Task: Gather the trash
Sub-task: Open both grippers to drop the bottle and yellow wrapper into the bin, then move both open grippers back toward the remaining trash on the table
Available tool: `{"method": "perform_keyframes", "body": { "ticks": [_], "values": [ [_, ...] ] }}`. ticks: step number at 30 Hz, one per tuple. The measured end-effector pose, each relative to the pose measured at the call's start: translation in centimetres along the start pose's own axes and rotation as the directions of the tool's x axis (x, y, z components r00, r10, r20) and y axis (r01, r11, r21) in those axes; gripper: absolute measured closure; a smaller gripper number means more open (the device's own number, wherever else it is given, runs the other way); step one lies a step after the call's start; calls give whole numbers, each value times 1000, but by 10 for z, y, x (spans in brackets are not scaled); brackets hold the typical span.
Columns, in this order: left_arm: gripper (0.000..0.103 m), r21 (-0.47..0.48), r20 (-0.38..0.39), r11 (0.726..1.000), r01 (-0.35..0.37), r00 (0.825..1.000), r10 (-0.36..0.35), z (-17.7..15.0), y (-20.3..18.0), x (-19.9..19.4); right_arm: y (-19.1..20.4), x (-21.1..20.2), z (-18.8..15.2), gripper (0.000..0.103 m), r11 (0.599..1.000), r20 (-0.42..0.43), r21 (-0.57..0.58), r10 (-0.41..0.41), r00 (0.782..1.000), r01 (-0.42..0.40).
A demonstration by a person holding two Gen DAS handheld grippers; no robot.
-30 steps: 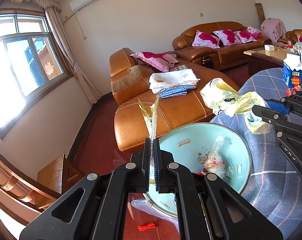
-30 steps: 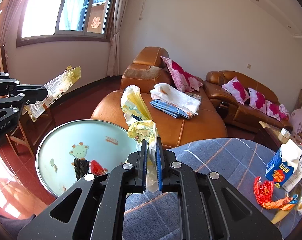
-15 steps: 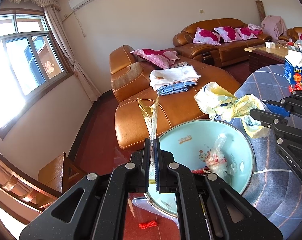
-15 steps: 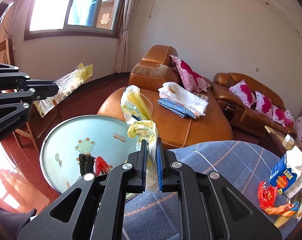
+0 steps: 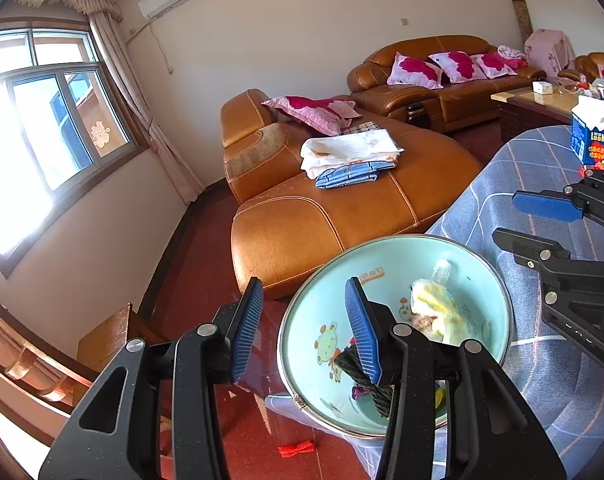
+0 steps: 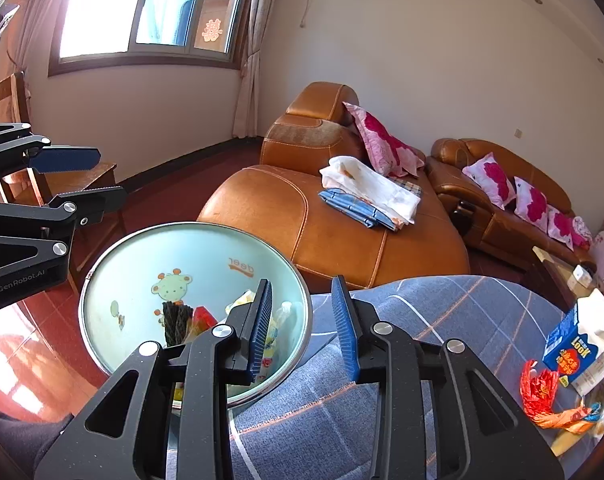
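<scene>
While both my grippers, left gripper and right gripper, hang with jaws open and empty beside the basin, I judge the next move is the red wrapper by the milk carton.

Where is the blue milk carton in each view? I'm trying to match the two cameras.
Left wrist: blue milk carton at the far right edge, on the checked tablecloth.
Right wrist: lower right, beside a red wrapper.
Shared landmark: the basin with cartoon animals.
</scene>
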State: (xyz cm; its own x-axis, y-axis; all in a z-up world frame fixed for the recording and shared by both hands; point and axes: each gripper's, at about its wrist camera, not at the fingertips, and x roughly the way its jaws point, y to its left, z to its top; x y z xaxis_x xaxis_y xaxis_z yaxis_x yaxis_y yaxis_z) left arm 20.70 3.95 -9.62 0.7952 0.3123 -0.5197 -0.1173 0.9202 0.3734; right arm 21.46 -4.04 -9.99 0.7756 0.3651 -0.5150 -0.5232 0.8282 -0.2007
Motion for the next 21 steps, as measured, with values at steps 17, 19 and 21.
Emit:
{"method": "perform_keyframes", "body": {
  "ticks": [17, 19, 21],
  "values": [
    [44, 36, 32, 997, 68, 997, -69, 8, -23, -8, -34, -20, -11, 65, 982, -17, 97, -164, 986, 165],
    [41, 47, 40, 994, 102, 994, -104, 13, -37, -10, -55, -35, -20, 63, 961, -36, 138, -237, 971, 239],
    [35, 64, 49, 988, 139, 989, -142, 18, -55, -13, -83, -51, -31, 61, 928, -71, 206, -302, 951, 310]
  ]
}}
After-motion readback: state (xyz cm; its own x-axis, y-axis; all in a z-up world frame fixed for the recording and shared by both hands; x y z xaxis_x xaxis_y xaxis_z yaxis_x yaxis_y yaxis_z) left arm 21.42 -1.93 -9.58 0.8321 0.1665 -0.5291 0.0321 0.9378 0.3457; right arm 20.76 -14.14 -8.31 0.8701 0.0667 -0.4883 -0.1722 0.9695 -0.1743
